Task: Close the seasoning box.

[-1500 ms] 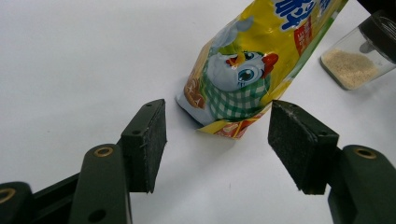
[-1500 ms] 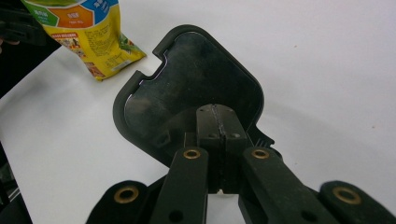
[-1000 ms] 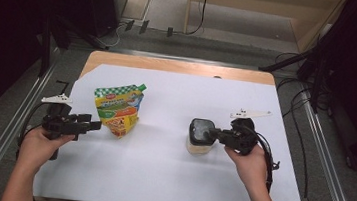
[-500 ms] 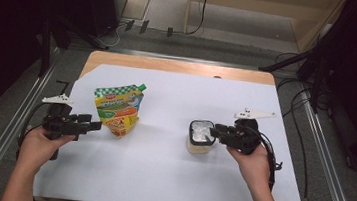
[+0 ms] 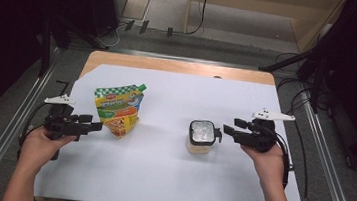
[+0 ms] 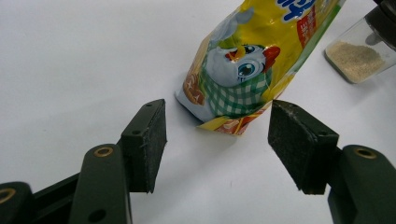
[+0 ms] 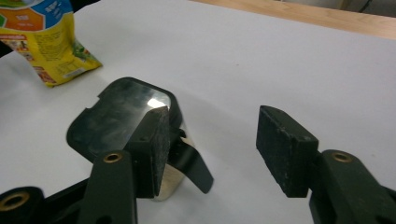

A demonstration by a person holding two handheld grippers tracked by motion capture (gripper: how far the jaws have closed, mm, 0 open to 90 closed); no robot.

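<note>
A yellow and green snack pouch (image 5: 118, 106) lies on the white sheet at the left. My left gripper (image 5: 94, 123) stands open just left of it; in the left gripper view the pouch (image 6: 243, 60) lies a little beyond the gripper's (image 6: 217, 126) spread jaws, untouched. A small clear jar (image 5: 201, 135) with a black flip lid stands right of centre. My right gripper (image 5: 226, 130) is close to its right side, and its jaws have just been opening. In the right gripper view the jar (image 7: 116, 116) sits behind the left pad of the gripper (image 7: 212, 133), with nothing gripped.
The white sheet (image 5: 168, 180) covers a wooden table whose bare far edge (image 5: 180, 66) shows. Metal rails (image 5: 328, 161) run along both sides, and cables lie on the floor to the right. In the left gripper view the jar (image 6: 359, 56) holds pale grains.
My right gripper was shut at the jar's lid; it has opened and drawn back to the right, away from the jar. The left gripper and pouch have not moved.
</note>
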